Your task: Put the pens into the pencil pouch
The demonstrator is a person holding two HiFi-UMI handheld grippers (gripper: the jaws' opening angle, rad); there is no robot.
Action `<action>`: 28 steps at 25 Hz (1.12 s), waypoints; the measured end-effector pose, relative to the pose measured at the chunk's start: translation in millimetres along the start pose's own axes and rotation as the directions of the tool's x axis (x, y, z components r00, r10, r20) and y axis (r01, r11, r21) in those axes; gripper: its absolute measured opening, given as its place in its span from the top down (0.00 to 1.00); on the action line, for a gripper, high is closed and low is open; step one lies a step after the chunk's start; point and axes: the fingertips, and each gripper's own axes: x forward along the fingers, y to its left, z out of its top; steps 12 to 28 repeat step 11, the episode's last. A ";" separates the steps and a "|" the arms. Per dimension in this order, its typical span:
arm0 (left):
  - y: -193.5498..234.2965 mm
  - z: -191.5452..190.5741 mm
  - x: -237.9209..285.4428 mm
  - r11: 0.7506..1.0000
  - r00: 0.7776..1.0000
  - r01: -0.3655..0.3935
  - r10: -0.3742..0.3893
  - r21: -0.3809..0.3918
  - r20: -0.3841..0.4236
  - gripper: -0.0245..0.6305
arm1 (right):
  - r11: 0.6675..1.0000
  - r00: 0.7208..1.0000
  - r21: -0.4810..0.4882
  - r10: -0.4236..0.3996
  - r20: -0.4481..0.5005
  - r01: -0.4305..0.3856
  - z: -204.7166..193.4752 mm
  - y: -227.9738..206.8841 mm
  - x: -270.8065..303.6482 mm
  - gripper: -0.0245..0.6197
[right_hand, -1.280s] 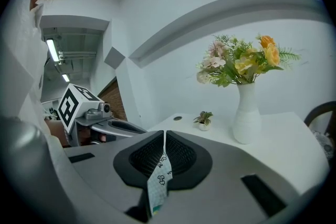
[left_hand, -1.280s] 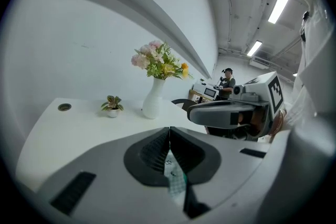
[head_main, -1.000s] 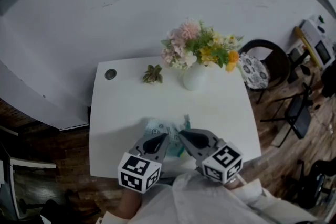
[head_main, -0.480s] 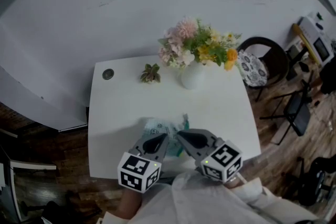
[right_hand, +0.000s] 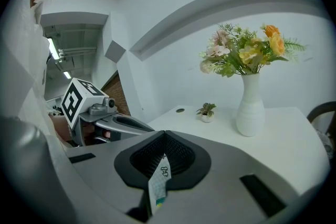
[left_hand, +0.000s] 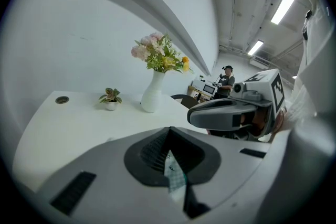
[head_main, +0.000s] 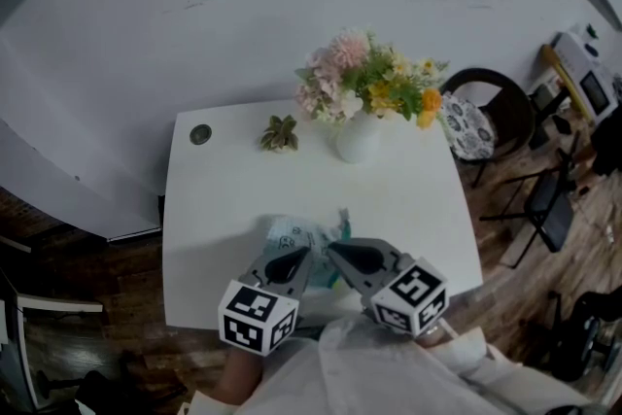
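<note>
As both sit over the counter (head_main: 233, 190), the left gripper (head_main: 297, 255) pinches the pencil pouch (head_main: 292, 232) in its jaws. The right gripper (head_main: 334, 251) pinches it too.

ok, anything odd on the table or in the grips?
Nothing spilled or askew: vase and small plant stand upright. One oddity: no pens in view, while left tool and right tool each pinch an edge of the pouch.

Mint printed pouch (head_main: 294, 234), white table (head_main: 233, 180), white vase (head_main: 358, 144).
</note>
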 end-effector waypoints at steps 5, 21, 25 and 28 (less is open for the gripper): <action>-0.1 -3.1 -0.6 1.000 1.000 0.000 0.000 -0.010 -0.008 0.95 | 1.000 1.000 0.014 0.010 0.001 -0.010 0.4 1.8 0.9 0.95; -2.9 -6.0 1.3 1.000 1.000 0.005 -0.005 -0.014 -0.018 0.95 | 1.000 1.000 0.014 0.023 -0.017 -0.023 -3.3 3.1 2.9 0.95; -2.9 -6.0 1.3 1.000 1.000 0.005 -0.005 -0.014 -0.018 0.95 | 1.000 1.000 0.014 0.023 -0.017 -0.023 -3.3 3.1 2.9 0.95; -2.9 -6.0 1.3 1.000 1.000 0.005 -0.005 -0.014 -0.018 0.95 | 1.000 1.000 0.014 0.023 -0.017 -0.023 -3.3 3.1 2.9 0.95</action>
